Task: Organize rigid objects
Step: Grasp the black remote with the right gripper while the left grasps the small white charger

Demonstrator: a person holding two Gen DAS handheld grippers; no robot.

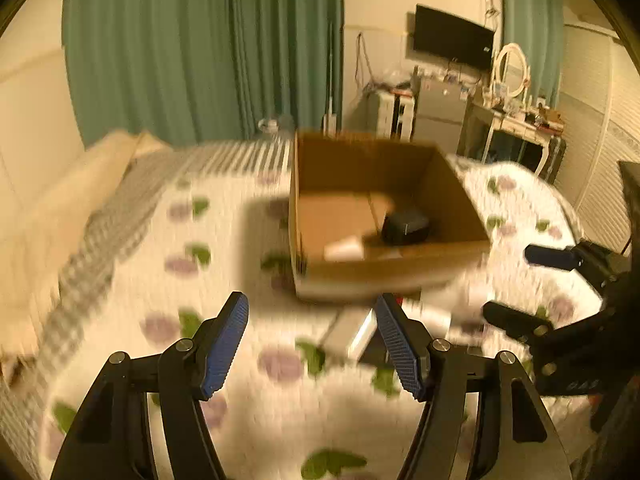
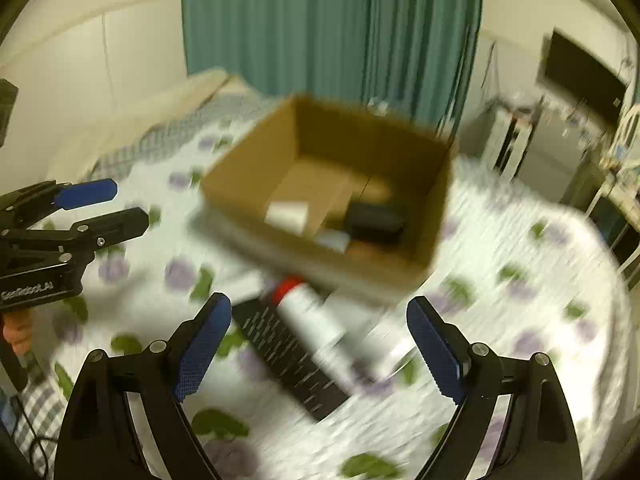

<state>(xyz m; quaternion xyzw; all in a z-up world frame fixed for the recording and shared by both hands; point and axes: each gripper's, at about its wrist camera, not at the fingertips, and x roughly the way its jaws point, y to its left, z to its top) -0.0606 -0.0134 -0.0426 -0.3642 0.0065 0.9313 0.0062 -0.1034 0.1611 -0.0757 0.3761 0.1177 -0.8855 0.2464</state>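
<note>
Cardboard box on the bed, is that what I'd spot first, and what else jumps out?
Yes, the open cardboard box sits mid-bed on the flowery blanket, with a black object and a white one inside. In front of it lie a white bottle with a red cap and a flat black box, between the right gripper's open fingers.

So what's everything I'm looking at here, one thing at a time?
box: one, brown cardboard, open, on the bed.
black item: one, inside the box; too blurred to name.
white items: two at least, inside the box near the front wall.
can: one, white with a red cap, lying on the bed in front of the box.
black carton: one, long, flat on the bed beside the can.
bedspread: one, white with purple flowers and green leaves.
curtains: teal, behind the bed.
TV: one, black, on the far wall.
left gripper: blue pads, open, empty.
right gripper: blue pads, open, above the can.
</note>
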